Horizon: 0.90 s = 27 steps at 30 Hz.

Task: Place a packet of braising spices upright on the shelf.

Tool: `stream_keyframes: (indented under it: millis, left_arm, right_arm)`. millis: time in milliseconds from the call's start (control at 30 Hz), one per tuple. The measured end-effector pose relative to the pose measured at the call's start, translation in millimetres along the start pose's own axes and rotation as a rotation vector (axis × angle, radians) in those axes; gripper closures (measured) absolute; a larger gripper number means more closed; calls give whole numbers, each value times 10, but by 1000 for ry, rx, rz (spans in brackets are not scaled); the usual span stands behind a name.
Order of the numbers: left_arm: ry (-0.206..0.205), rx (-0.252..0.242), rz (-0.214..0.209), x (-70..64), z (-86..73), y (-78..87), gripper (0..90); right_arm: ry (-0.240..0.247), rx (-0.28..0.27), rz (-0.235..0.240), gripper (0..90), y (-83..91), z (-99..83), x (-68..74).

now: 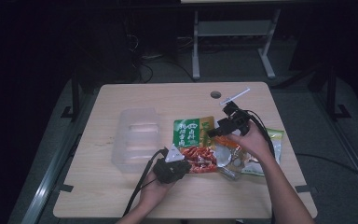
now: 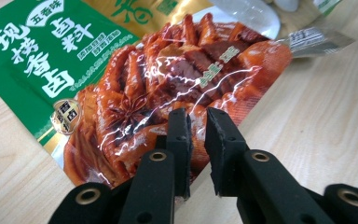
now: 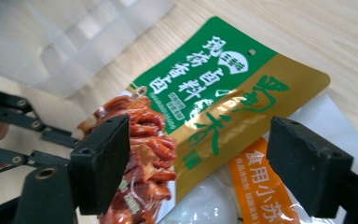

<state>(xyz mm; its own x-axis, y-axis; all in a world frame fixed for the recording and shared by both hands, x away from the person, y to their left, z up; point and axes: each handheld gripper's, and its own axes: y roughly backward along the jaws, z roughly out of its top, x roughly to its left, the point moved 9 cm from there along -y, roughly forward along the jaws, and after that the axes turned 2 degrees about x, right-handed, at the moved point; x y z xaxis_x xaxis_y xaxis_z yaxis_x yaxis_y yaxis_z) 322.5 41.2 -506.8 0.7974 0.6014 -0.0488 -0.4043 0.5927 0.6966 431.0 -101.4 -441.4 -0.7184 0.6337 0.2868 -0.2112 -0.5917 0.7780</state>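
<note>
**Two grippers at a spice packet on a wooden table**

Fig.: high view w/ both gripper views. Left gripper (image 1: pixel 186 158) is held low at the near edge of the packet (image 1: pixel 193 142), a green/gold pouch w/ red braised-food print, lying flat on the table (image 1: pixel 121 196) approx. at centre. In the left gripper view its jaws stand nearly together w/ a thin slit betw. them, tips (image 2: pixel 198 135) over the packet's (image 2: pixel 135 88) red lower corner; the pouch edge runs under the tips, but whether film is actually pinched cannot be told. Left hand (image 1: pixel 156 186) comes in from the bottom edge.

Right gripper (image 1: pixel 214 132) sits at the packet's far right side, held by the right hand (image 1: pixel 251 140). In the right gripper view its jaws are spread wide, gap (image 3: pixel 198 158), nothing betw. the pads; the packet (image 3: pixel 214 88) lies below and beyond them, gold band to the right, green label upside down to this camera.

Under the packet's right edge lies a second pouch (image 1: pixel 261 158), clear/white w/ an orange label (image 3: pixel 265 186). Clear plastic box (image 1: pixel 136 137) stands just left of the packet, apart from it. Far part of the left gripper's linkage (image 3: pixel 9 126) shows at left in the right gripper view
</note>
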Motion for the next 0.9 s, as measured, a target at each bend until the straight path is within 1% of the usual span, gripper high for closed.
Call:
stream_keyframes:
  millis: [100,133,200,233,333,400,433,467,533,600,633,700,733,800,867,900]
  left_arm:
    - [-26,36,28,7,-43,-46,798]
    - [-35,48,37,14,-61,-66,798]
    - [-33,67,40,17,-88,-87,798]
    - [-28,67,40,14,-99,-99,798]
    - [-26,66,44,3,-97,-103,798]
    - [-27,69,41,3,-104,-106,798]
    - [-27,70,39,2,-108,-111,798]
    - [-30,70,40,3,-109,-112,797]
    - [-39,79,42,12,-117,-108,792]
    - [-33,76,39,10,-118,-111,792]
    - [-33,77,40,9,-119,-114,791]
    - [-31,74,40,4,-118,-119,791]
    - [-29,82,35,-2,-123,-117,790]
    - [-29,76,36,-7,-119,-123,786]
    - [-30,76,36,-6,-121,-125,786]
    - [-37,77,38,2,-119,-124,786]
  right_arm:
    - [-15,17,-23,254,-79,5,-87]
    - [-31,23,-32,271,-103,6,-107]
    - [-44,29,-45,302,-152,17,-164]
    - [-48,26,-51,317,-169,23,-187]
    - [-85,41,-70,344,-260,22,-274]
    - [-105,56,-74,352,-315,11,-305]
    - [-108,65,-81,353,-346,4,-326]
    - [-121,74,-93,354,-376,-5,-350]
    - [-133,81,-95,359,-414,-12,-369]
    - [-144,85,-105,359,-451,-15,-395]
    - [-143,85,-102,361,-462,-15,-402]
    - [-156,87,-100,370,-496,-15,-411]
    - [-155,85,-101,371,-516,-12,-420]
    - [-168,95,-91,377,-546,-21,-413]
    - [-170,93,-72,382,-583,-25,-414]
    - [-172,89,-62,385,-589,-25,-407]
